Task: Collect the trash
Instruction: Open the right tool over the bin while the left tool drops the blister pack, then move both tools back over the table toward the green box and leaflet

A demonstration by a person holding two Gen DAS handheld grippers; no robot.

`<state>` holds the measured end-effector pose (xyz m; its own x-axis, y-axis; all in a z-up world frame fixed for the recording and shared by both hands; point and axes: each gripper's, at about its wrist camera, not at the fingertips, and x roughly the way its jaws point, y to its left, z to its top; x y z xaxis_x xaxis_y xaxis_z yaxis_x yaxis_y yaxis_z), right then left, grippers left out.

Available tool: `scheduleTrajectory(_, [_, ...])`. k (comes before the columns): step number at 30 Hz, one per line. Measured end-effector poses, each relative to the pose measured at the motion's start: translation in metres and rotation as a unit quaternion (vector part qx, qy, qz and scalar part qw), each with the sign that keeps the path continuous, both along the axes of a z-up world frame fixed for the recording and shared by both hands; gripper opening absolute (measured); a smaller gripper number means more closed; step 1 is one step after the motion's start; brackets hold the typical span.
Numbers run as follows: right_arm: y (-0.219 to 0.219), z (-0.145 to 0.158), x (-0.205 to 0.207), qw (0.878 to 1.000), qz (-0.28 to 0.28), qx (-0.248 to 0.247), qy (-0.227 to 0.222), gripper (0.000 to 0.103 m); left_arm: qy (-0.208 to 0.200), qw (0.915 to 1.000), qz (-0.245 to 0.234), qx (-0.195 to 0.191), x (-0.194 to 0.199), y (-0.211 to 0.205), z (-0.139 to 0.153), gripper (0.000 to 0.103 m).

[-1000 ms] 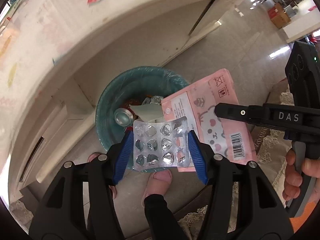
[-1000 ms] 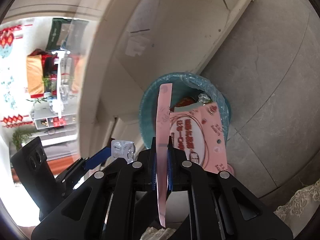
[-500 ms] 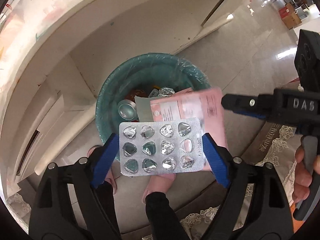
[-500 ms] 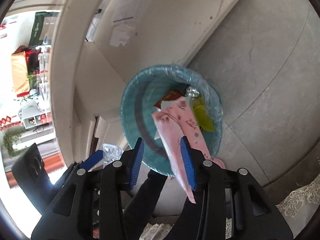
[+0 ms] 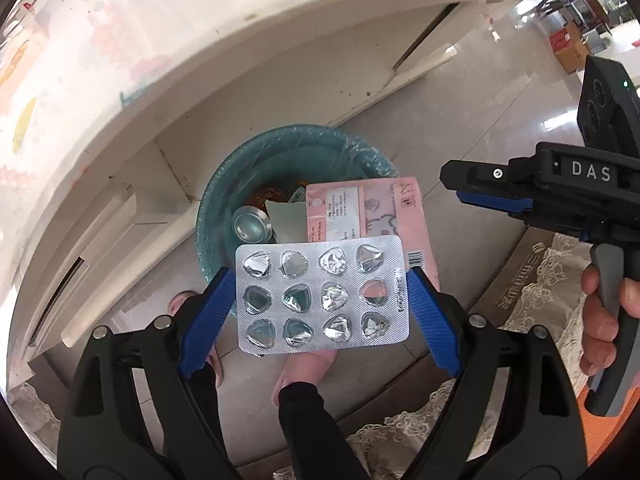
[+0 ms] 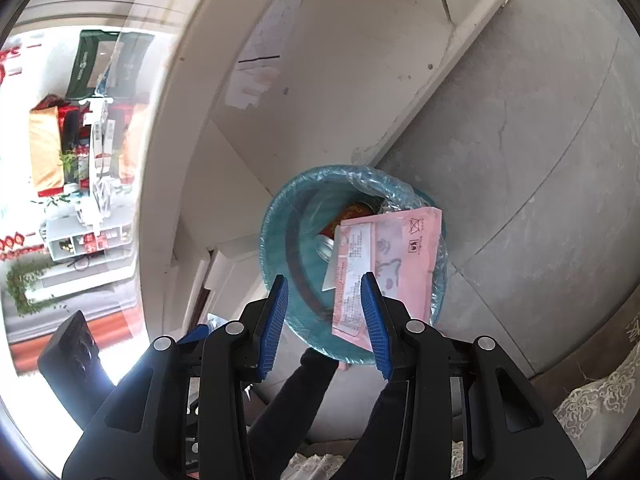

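A silver blister pack point(image 5: 322, 295) hangs in the air between the spread blue fingers of my left gripper point(image 5: 320, 300), touching neither pad, above a teal bin point(image 5: 224, 184). A pink wrapper point(image 5: 364, 212) lies across the bin's rim; it also shows in the right wrist view point(image 6: 388, 264). My right gripper point(image 6: 326, 320) is open and empty above the bin point(image 6: 280, 220). In the left wrist view the right gripper point(image 5: 492, 188) sits at the right. A can point(image 5: 252, 226) and other trash lie in the bin.
A white cabinet point(image 5: 280, 80) stands behind the bin on a grey tiled floor point(image 6: 540, 160). The person's feet point(image 5: 308, 364) are by the bin. A lace cloth edge point(image 5: 540, 280) lies at the right.
Both grippers opened. The pink wrapper left the right gripper and dropped onto the bin. The blister pack came loose from the left gripper's fingers.
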<state>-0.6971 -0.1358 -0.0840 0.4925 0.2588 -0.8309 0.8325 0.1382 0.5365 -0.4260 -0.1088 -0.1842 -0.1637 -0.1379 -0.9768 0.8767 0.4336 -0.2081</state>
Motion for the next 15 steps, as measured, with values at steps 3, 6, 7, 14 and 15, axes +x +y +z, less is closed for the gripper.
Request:
scheduleTrajectory(3, [0.0, 0.011, 0.002, 1.0, 0.0, -0.006, -0.007, 0.04, -0.002, 0.9999, 0.006, -0.01, 0.001, 0.001, 0.013, 0.092])
scheduleTrajectory(6, [0.0, 0.024, 0.004, 1.0, 0.002, -0.014, -0.014, 0.043, -0.001, 0.9997, 0.013, -0.022, 0.002, 0.003, 0.029, 0.096])
scheduleTrajectory(7, [0.0, 0.029, 0.004, 1.0, 0.004, -0.017, -0.016, 0.043, 0.003, 0.9995, 0.015, -0.026, 0.002, 0.003, 0.034, 0.096])
scheduleTrajectory(14, [-0.001, 0.067, 0.005, 0.999, 0.015, -0.039, -0.029, 0.045, 0.012, 0.9981, 0.023, -0.055, 0.0, 0.005, 0.072, 0.096])
scheduleTrajectory(15, [-0.001, 0.074, 0.005, 0.999, 0.017, -0.042, -0.031, 0.045, 0.011, 0.9979, 0.023, -0.06, 0.001, 0.005, 0.078, 0.096])
